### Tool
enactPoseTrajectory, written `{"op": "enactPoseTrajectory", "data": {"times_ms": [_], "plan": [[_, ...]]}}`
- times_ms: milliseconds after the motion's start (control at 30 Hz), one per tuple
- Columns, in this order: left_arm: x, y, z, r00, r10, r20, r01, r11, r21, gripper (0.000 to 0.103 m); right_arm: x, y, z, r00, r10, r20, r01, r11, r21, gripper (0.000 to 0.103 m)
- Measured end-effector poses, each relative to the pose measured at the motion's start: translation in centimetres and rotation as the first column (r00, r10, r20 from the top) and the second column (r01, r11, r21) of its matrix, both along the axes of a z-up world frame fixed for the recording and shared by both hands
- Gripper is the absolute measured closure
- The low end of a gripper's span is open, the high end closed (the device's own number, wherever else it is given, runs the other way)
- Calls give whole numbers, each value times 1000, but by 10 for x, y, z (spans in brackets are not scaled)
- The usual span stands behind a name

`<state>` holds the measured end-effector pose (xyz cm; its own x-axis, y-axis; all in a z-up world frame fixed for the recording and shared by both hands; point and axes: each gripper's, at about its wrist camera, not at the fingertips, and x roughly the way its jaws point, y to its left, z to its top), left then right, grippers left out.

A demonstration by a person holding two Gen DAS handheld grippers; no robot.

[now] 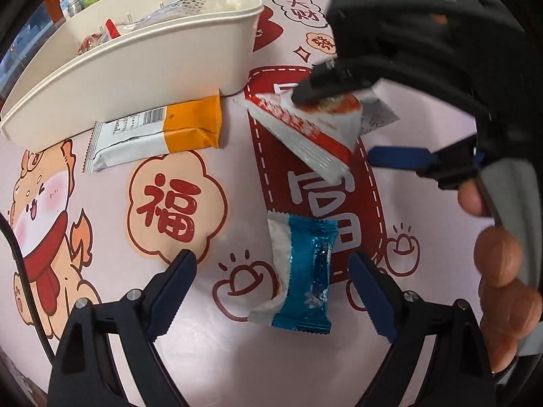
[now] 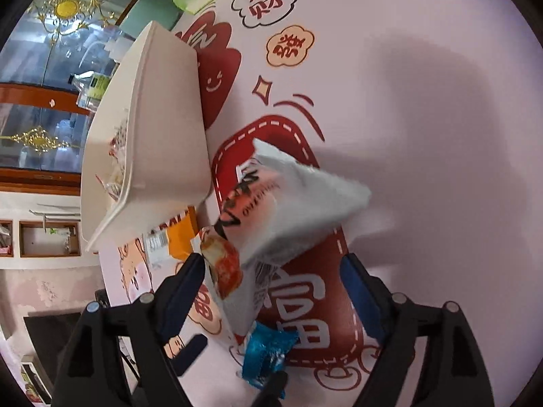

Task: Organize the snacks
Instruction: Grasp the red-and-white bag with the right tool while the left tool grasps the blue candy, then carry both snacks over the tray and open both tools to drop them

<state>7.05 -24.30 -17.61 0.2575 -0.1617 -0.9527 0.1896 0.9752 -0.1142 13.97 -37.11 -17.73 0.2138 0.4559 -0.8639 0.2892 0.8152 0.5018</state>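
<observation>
Okay so here's where things stand. The left tool (image 1: pixel 271 295) has its jaws spread wide and hangs right over the blue snack packet (image 1: pixel 302 271), which lies flat on the desk (image 1: pixel 424 51) between the two tips, with neither pad touching it. The right tool (image 2: pixel 275 291) also has its jaws apart, and the red-and-white snack pouch (image 2: pixel 285 210) sits loosely between them, propped up at an angle with one corner in the air and leaning against the left-side jaw. I can't see any pad pressing on it, so I wouldn't call that a grip.

The cream bin (image 1: pixel 142 54) is just behind with some snacks already in it, and an orange-and-white bar (image 1: pixel 159 132) lies against its front wall, not yet put away.

What could go wrong, as I see it:

- The two tools are really close together. In the left wrist view the right one is parked just above the blue packet, so if both go down at once they'll probably bump.
- The pouch is puffy and tilted. Closing on a corner would likely just squish it sideways or let it flop out.
- The blue packet is flat and crinkly, so the pads may slide over the foil or pinch only the edge seam.
- The pouch overlaps the packet's end in the right wrist view, so lifting one may drag the other.
</observation>
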Motion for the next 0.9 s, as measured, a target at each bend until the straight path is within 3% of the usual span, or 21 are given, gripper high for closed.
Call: {"op": "enactPoseTrajectory", "data": {"times_ms": [100, 167, 300, 333, 433, 500, 633, 900], "plan": [[-2, -7, -4, 1000, 3, -3, -3, 1000, 8, 21, 2, -4, -2, 1000, -29, 7, 28, 999, 30, 21], [-3, -11, -9, 1000, 7, -16, -7, 1000, 5, 32, 3, -11, -3, 998, -65, 17, 64, 996, 60, 21], [-6, -15, -10, 1000, 4, 0, -4, 1000, 16, 69, 7, -20, -10, 990, -138, 2, 136, 982, 130, 20], [-7, -16, -10, 1000, 0, 3, 0, 1000, 23, 72, 7, -22, -10, 990, -138, 0, 137, 982, 133, 20], [-9, -13, -8, 1000, 6, 9, -6, 1000, 7, 75, 12, -17, -8, 995, -98, 14, 96, 989, 108, 22], [-12, -4, -7, 1000, 19, 9, -19, 1000, 4, 75, 13, -12, -7, 998, -65, 26, 62, 994, 89, 35], [-19, 16, 0, 999, 51, -1, -51, 999, 0, 75, 8, -7, -7, 998, -22, 58, 17, 996, 85, 43], [-27, 52, 43, 994, 77, 74, -78, 997, 10, 75, -12, -9, 10, 994, 11, 113, -16, 999, 41, 47]]}}
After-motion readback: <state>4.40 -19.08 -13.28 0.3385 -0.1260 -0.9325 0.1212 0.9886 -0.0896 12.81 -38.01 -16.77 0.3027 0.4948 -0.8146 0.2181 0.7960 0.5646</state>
